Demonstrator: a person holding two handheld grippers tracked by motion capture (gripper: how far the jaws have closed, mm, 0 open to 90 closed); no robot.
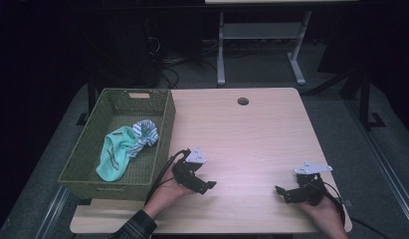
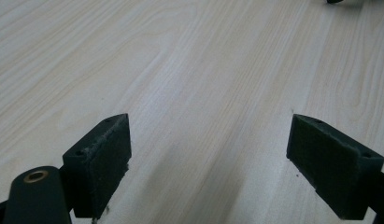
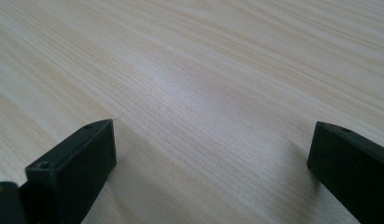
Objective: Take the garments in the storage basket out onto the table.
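Nearest of all, along the near edge of the bench (image 1: 252, 144), the person's two hands each hold a gripper low over the pale wood. At near left sits the left gripper (image 1: 208, 186), held in a hand with a plaid sleeve (image 1: 137, 226) behind it; its jaws point right toward the middle of the bench, and in the left gripper view (image 2: 210, 154) they stand spread wide with bare wood grain between the pads and nothing pinched. At near right the right gripper (image 1: 280, 191) points left, so the two face each other, well apart; in the right gripper view (image 3: 210, 163) its jaws are likewise spread, with bare bench top between them. A black cable (image 1: 164, 172) loops from the left gripper back toward the hand. Farther back on the left, a green woven basket (image 1: 87, 149) rests on the left edge of the bench, just beside the left gripper's hand. Inside it lies a mint-green sock (image 1: 112, 154), stretched from the near left of the basket toward its middle, and touching its far end is a bundled blue-and-white striped sock (image 1: 146, 133) against the basket's right wall. Farther still, near the far edge, a round cable hole (image 1: 243, 101) is set in the bench.
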